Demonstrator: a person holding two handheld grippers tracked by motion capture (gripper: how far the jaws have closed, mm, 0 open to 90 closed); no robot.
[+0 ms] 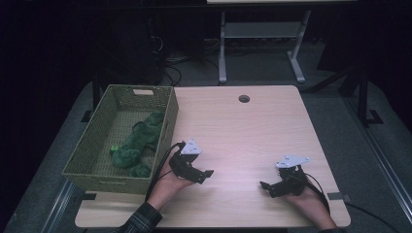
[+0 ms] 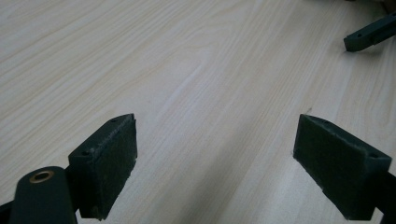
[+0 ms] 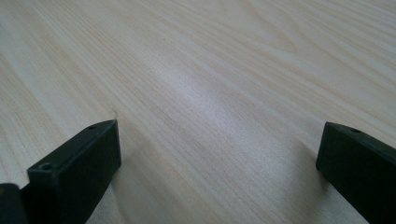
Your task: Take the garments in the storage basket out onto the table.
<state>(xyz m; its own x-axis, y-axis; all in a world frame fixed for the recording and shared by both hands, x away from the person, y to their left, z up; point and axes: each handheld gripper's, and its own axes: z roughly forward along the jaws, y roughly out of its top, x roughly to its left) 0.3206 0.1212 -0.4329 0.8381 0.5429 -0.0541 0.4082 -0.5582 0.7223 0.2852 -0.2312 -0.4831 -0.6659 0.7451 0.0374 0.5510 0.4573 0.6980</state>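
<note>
basket (image 1: 92, 145): woven, on table (image 1: 252, 131) at its left edge
green plush toy (image 1: 138, 143): lying inside basket, near its right wall
left gripper (image 1: 206, 175): just right of basket, jaws wide, nothing between them; I see bare wood
right gripper (image 1: 266, 186): well right of basket, jaws wide, holding nothing
progress: I judge the toy is stowed; both grippers free, nothing left that I can see
</note>
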